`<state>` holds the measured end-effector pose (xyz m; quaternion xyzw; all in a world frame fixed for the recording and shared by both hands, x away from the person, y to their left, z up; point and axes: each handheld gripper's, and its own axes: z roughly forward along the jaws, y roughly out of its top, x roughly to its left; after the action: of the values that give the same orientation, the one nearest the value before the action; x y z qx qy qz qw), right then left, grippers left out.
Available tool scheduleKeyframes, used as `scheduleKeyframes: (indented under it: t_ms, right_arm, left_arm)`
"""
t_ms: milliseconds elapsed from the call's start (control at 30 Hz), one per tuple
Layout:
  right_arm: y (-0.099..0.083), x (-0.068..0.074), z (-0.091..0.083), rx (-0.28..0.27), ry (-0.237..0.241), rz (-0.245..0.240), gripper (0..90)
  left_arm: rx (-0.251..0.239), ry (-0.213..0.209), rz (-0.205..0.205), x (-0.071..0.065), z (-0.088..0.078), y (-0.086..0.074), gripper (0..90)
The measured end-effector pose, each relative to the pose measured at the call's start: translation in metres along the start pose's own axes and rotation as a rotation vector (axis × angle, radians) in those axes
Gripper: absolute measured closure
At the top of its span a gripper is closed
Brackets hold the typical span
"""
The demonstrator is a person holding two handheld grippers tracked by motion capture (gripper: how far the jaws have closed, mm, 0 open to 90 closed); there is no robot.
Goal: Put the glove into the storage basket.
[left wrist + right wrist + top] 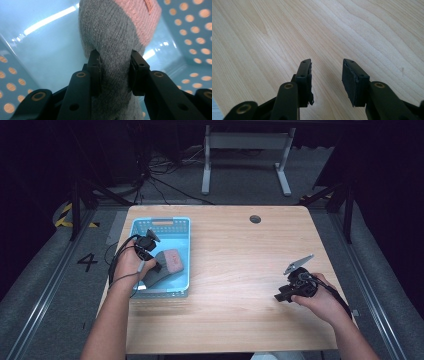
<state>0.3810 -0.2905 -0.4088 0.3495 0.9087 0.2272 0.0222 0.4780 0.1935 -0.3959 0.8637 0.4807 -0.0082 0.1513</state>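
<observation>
— While the left claw (113, 72) dips into the blue basket (186, 251) at nine o'clock on the bench (235, 270), what's it got?
— It's clamped on a grey sock (110, 37) with a pink toe, inside the basket.
— And the right claw (325, 80)?
— Jaws apart, empty, at four o'clock.

Dark room, grey floor (45, 270), white desk frame (245, 150).
</observation>
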Motion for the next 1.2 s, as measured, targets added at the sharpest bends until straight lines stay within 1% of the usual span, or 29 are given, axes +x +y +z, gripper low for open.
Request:
scheduleKeyframes:
  t_ms: [33, 67, 100, 200, 300, 400, 467, 500, 567, 600, 633, 667, 733, 800, 833, 867, 933, 1067, 1100, 1133, 1200]
  right_arm:
    - [0.000, 0.000, 0.000, 0.000, 0.000, 0.001, 60.6]
    - [0.000, 0.000, 0.000, -0.001, 0.001, 0.000, 60.5]
    - [0.000, 0.000, 0.000, 0.000, 0.000, 0.001, 60.4]
    - [-0.001, 0.000, 0.000, -0.003, -0.003, 0.004, 60.2]
    - [-0.001, -0.001, -0.001, -0.007, -0.003, 0.006, 60.1]
    - [-0.002, -0.001, -0.002, -0.007, -0.004, 0.007, 60.0]
    - [-0.002, -0.001, -0.001, -0.004, -0.003, 0.005, 59.8]
    - [-0.002, -0.001, -0.001, -0.003, -0.003, 0.005, 59.8]
    - [-0.002, -0.001, -0.001, -0.003, -0.002, 0.004, 59.6]
    - [-0.001, -0.001, -0.001, -0.004, -0.002, 0.004, 59.5]
    - [-0.001, -0.001, -0.001, -0.004, -0.002, 0.004, 59.5]
    - [0.000, -0.001, -0.001, -0.006, -0.002, 0.002, 59.4]
    - [0.000, -0.001, -0.001, -0.007, -0.002, -0.001, 59.2]
    - [0.001, -0.001, 0.000, -0.007, -0.001, -0.003, 59.1]
    - [0.001, -0.001, 0.000, -0.008, -0.002, -0.003, 59.0]
    - [0.002, -0.002, 0.000, -0.010, 0.001, -0.005, 59.0]
    - [0.003, -0.002, 0.000, -0.012, 0.000, -0.004, 59.0]
    - [0.003, -0.003, -0.001, -0.017, -0.006, -0.003, 58.8]
    - [0.002, -0.003, -0.001, -0.018, -0.005, -0.003, 58.8]
    - [0.002, -0.004, -0.002, -0.020, -0.005, -0.003, 58.8]
    - [0.000, -0.004, -0.003, -0.024, -0.005, 0.003, 58.7]
  left_arm:
    - [0.009, 0.016, 0.001, 0.000, 0.002, 0.001, 67.3]
    - [0.011, 0.021, 0.001, 0.000, 0.003, 0.001, 67.0]
    - [0.017, 0.035, -0.002, 0.000, 0.005, 0.002, 66.8]
    - [0.020, 0.050, -0.001, 0.000, 0.011, 0.004, 65.5]
    - [0.026, 0.072, 0.004, 0.000, 0.015, 0.005, 62.2]
    - [0.028, 0.114, 0.012, -0.002, 0.015, 0.005, 56.1]
    - [0.017, 0.136, 0.007, -0.004, 0.014, 0.005, 48.4]
    - [0.000, 0.145, 0.006, -0.005, 0.012, 0.005, 46.4]
    - [-0.025, 0.140, 0.004, -0.007, 0.007, 0.005, 43.1]
    - [-0.041, 0.143, 0.005, -0.008, 0.005, 0.004, 39.6]
    - [-0.061, 0.148, 0.008, -0.011, 0.002, 0.003, 38.4]
    - [-0.067, 0.144, 0.015, -0.012, 0.000, 0.003, 38.4]
    - [-0.099, 0.145, 0.023, -0.019, -0.008, 0.000, 38.0]
    - [-0.112, 0.140, 0.032, -0.023, -0.014, -0.002, 38.6]
    - [-0.133, 0.135, 0.043, -0.027, -0.018, -0.004, 38.8]
    - [-0.144, 0.119, 0.049, -0.030, -0.022, -0.005, 38.7]
    - [-0.164, 0.106, 0.065, -0.036, -0.029, -0.008, 38.9]
    - [-0.186, 0.078, 0.109, -0.049, -0.041, -0.015, 39.4]
    - [-0.190, 0.080, 0.125, -0.055, -0.045, -0.018, 39.3]
    - [-0.194, 0.084, 0.130, -0.058, -0.047, -0.020, 39.4]
    - [-0.209, 0.077, 0.149, -0.067, -0.053, -0.026, 39.8]
